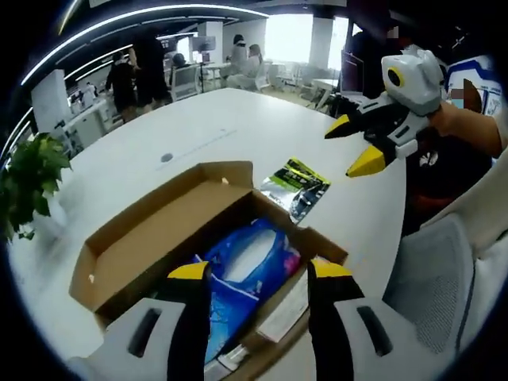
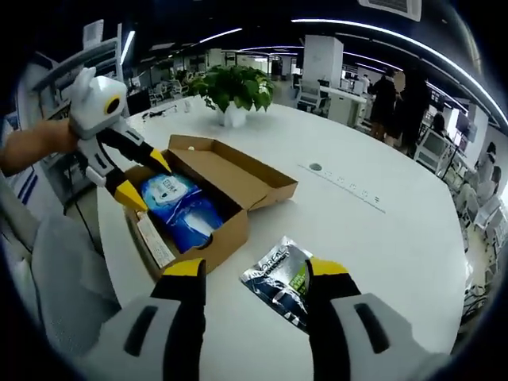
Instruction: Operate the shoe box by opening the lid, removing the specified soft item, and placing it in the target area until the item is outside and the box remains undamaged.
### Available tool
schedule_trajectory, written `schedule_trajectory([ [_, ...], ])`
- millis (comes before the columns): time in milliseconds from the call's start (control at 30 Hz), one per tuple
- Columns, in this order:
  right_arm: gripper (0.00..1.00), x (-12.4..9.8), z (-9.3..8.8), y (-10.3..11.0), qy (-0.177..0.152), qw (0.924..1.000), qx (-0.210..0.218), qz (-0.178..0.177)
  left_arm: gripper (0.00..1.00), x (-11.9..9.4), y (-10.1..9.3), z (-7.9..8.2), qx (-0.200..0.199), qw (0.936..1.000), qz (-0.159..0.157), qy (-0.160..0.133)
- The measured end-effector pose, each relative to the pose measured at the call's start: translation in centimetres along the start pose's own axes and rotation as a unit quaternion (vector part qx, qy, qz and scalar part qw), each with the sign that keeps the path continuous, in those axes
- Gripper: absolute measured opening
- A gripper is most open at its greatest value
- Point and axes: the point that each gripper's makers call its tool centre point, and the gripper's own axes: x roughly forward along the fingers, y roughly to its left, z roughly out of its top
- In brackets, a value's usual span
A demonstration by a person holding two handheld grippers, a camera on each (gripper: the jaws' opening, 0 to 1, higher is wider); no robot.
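Already the brown cardboard shoe box (image 2: 208,205) stands open on the round white table (image 2: 381,230), lid folded back. The silver-green foil pouch (image 2: 278,279) lies outside, just beside the box. The right gripper (image 2: 254,274) hangs over it, jaws apart, empty. The left gripper (image 1: 258,274), also spread and empty, hovers over a blue plastic soft pack (image 1: 242,274) inside; probably that remains.
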Motion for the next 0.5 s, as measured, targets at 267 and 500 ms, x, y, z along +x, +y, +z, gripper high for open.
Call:
schedule_trajectory([
  [267, 0.47, 0.9, 0.6, 1.9, 0.001, 0.9997, -0.011, 0.022, 0.48, -0.9, 1.5, -2.1, -0.013, 0.9997, 0.016, 0.012],
  [500, 0.47, 1.8, 1.4, 3.4, -0.003, 0.9992, -0.015, 0.037, 0.47, -2.5, 3.5, -3.4, -0.038, 0.9983, 0.045, 0.006],
])
